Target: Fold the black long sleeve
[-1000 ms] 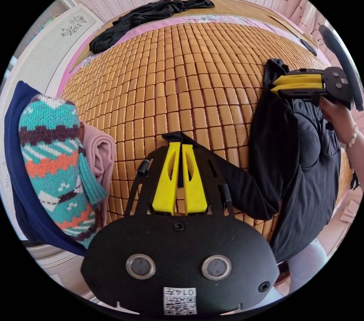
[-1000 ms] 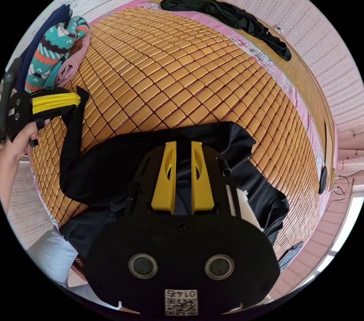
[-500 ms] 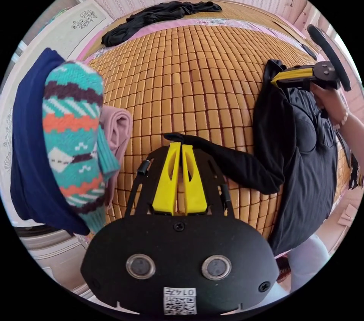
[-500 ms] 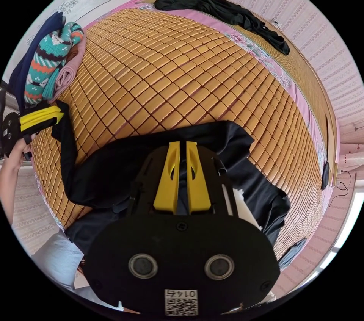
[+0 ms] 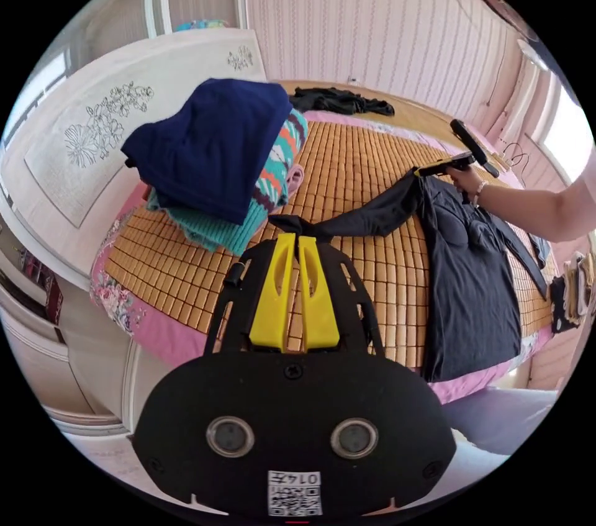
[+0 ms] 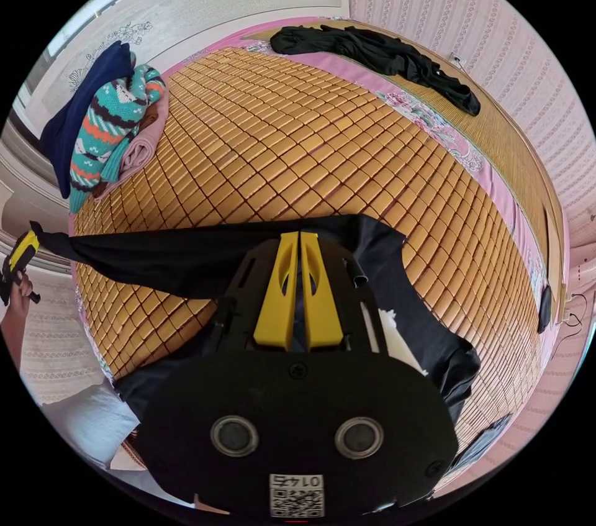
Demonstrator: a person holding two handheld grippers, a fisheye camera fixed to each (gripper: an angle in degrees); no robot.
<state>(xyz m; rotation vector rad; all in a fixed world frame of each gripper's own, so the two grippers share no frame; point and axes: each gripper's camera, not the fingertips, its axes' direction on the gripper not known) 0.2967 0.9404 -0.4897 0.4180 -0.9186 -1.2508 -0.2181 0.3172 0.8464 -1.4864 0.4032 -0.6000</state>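
Tension is the worry: the left gripper [image 5: 298, 238], jaws pinched on the cuff, holds one sleeve of the black long sleeve [image 5: 472, 277] taut off the bamboo mat [image 5: 366, 159], while the right gripper [image 6: 300, 235] clamps the shoulder. Pull harder and the cuff could slip free, or the body could drag and wrinkle.

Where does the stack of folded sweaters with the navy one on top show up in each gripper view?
Left gripper view: the sweater stack sits upper left of centre, just beyond the left gripper.
Right gripper view: the stack sits at the far left edge.
Shared landmark: the bamboo mat beneath it.
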